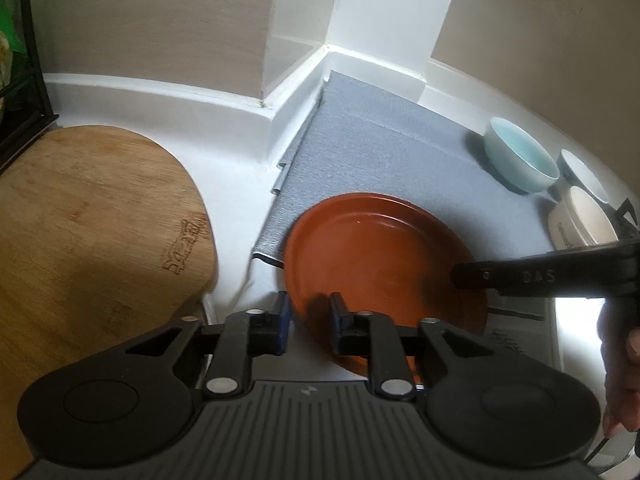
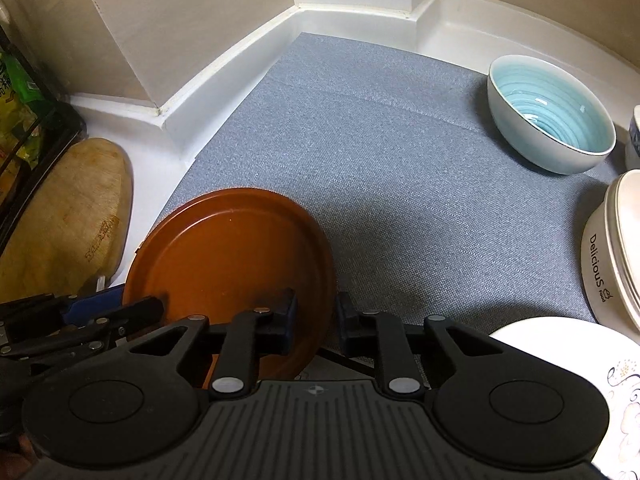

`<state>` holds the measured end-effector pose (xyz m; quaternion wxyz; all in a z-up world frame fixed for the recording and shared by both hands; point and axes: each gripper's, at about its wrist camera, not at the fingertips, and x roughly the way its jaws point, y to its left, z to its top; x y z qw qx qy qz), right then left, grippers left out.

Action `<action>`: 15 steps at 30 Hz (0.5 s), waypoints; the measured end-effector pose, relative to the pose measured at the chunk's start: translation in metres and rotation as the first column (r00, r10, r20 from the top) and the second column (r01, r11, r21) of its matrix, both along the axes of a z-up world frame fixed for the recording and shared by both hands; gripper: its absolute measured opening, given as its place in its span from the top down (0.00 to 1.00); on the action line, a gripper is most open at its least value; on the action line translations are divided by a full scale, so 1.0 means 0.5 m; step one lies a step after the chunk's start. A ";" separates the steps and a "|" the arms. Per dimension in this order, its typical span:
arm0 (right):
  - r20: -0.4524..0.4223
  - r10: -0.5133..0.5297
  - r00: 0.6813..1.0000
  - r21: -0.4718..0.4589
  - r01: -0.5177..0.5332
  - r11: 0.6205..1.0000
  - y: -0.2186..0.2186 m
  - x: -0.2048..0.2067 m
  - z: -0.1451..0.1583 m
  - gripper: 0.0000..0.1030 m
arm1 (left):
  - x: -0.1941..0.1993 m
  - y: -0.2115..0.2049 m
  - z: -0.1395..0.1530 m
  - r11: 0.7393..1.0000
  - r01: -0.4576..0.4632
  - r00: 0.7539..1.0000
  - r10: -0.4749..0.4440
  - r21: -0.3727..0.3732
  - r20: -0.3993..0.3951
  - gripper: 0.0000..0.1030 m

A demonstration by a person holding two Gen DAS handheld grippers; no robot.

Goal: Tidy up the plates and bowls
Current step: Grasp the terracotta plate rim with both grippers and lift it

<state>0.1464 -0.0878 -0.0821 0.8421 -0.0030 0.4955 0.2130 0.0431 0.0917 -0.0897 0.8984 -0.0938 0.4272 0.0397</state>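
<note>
A brown plate (image 1: 380, 252) (image 2: 232, 260) lies at the near left corner of a grey mat (image 1: 380, 148) (image 2: 380, 152). My left gripper (image 1: 311, 316) is shut on the plate's left rim, which runs between its blue pads. My right gripper (image 2: 316, 316) is shut on the opposite, right rim. In the left wrist view the right gripper reaches in from the right over the plate. In the right wrist view the left gripper (image 2: 120, 306) shows at the plate's left edge. A light blue bowl (image 1: 520, 160) (image 2: 552, 116) stands upright at the mat's far right.
A cream bowl lettered "Delicious" (image 1: 580, 220) (image 2: 612, 248) and a white bowl (image 1: 580, 172) stand at the right. A white patterned plate (image 2: 580, 368) lies near right. A wooden board (image 1: 88, 220) (image 2: 68, 216) and black rack (image 2: 32, 140) are left. Walls close the back.
</note>
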 end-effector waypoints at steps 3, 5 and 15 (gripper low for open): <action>0.003 -0.009 1.000 0.018 0.009 1.000 -0.010 -0.006 0.007 0.91 | -0.008 0.008 0.010 1.000 0.000 1.000 0.000 -0.001 0.009 0.86; 0.020 0.001 1.000 0.034 -0.002 0.999 -0.013 -0.014 0.018 0.91 | -0.017 0.010 0.020 1.000 0.003 1.000 -0.003 0.006 0.020 0.86; 0.125 -0.020 0.992 0.112 0.006 0.994 -0.072 -0.080 0.090 0.91 | -0.070 -0.032 0.104 0.997 0.060 0.991 -0.064 0.041 0.117 0.86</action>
